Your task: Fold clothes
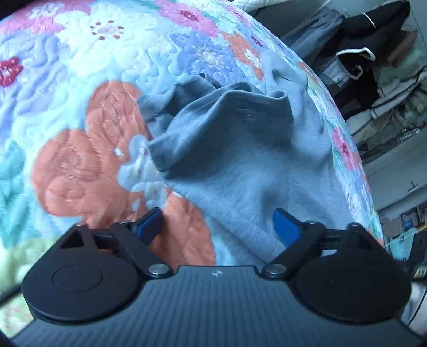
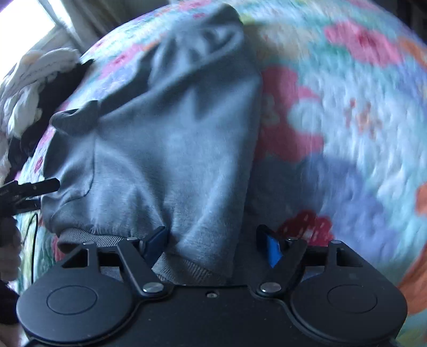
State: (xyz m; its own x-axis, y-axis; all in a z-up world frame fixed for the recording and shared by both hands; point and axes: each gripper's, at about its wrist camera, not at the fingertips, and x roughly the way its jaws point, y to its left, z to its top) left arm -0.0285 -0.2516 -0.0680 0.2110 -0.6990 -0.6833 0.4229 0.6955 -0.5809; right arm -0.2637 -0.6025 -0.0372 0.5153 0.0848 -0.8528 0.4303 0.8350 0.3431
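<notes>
Looking along the left gripper (image 1: 217, 224), its two blue fingers (image 1: 285, 223) stand wide apart, and nothing is pressed between them. One finger is over the flowered quilt (image 1: 80, 149), the other is over the near part of the grey garment (image 1: 240, 165). This garment lies on the quilt in front of the gripper and a little to the right, close to the bed's edge. Its nearer part is smooth and pale, and farther away the cloth is pushed up in darker folds with a hem that stands up. Behind the bed edge, on the right, a pile of dark and light clothes (image 1: 373, 69) is heaped, well apart from the garment.

In the right wrist view the right gripper (image 2: 213, 240) also has its fingers (image 2: 157, 237) apart. The ribbed waistband (image 2: 184, 269) of the same grey garment (image 2: 165, 149) lies between them, nearer to the left finger, and the pads do not seem to press on it, though the cloth covers part of the finger. From here the garment stretches away over the quilt (image 2: 347, 106) toward the far edge of the bed, with wrinkles at its far end. The quilt on the right side is blurred. At the left edge of this view the tip of the other gripper (image 2: 32, 192) is just beside the garment's side. Farther left lies a heap of white and dark cloth (image 2: 32, 88), and a bright window (image 2: 26, 24) is above it.
</notes>
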